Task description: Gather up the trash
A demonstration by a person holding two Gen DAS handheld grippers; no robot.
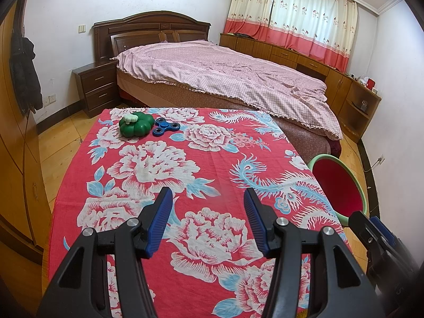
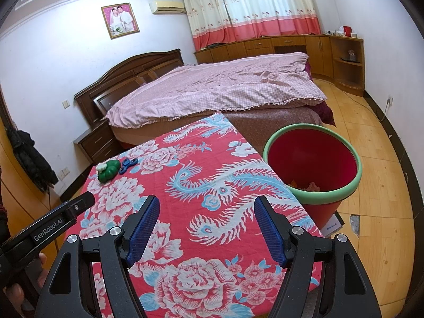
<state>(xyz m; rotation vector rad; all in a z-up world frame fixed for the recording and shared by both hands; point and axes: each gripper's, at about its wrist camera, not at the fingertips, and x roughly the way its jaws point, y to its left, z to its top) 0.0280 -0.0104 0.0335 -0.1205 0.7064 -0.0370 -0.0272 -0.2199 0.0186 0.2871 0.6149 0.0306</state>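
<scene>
Left wrist view: both grippers, left gripper (image 1: 206, 198) and right gripper (image 2: 206, 206), hover half-open and empty over the floral tablecloth (image 1: 212, 159); green toy (image 1: 136, 126) at upper left.

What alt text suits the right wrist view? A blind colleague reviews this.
Open right gripper jaws hover empty over a red floral tablecloth. A green pumpkin-shaped toy and blue fidget spinner sit at its far left; a red green-rimmed bin stands right.
</scene>
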